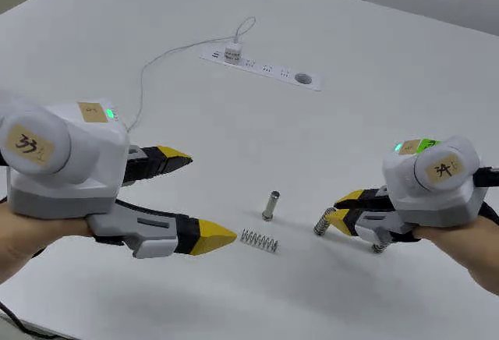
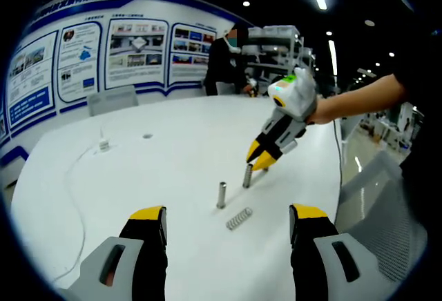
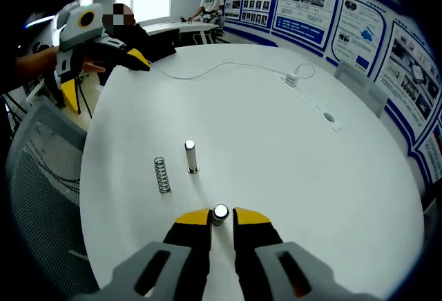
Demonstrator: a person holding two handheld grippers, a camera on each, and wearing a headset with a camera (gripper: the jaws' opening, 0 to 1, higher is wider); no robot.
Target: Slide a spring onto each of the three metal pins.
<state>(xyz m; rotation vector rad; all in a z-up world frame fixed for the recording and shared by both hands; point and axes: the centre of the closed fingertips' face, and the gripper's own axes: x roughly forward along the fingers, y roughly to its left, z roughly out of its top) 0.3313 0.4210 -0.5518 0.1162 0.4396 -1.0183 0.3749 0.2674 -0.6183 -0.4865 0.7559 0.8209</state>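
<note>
The left gripper is held level at the near left, pointing inward, with its jaws spread wide and empty. The right gripper is held low at the near right with its tips angled down toward the table; its jaws are narrowed with a spring-covered pin at their tips, and whether they clamp it cannot be told. Between the grippers a loose spring lies flat, a bare pin stands upright just beyond it, and a power strip with a white cable lies at the far side.
</note>
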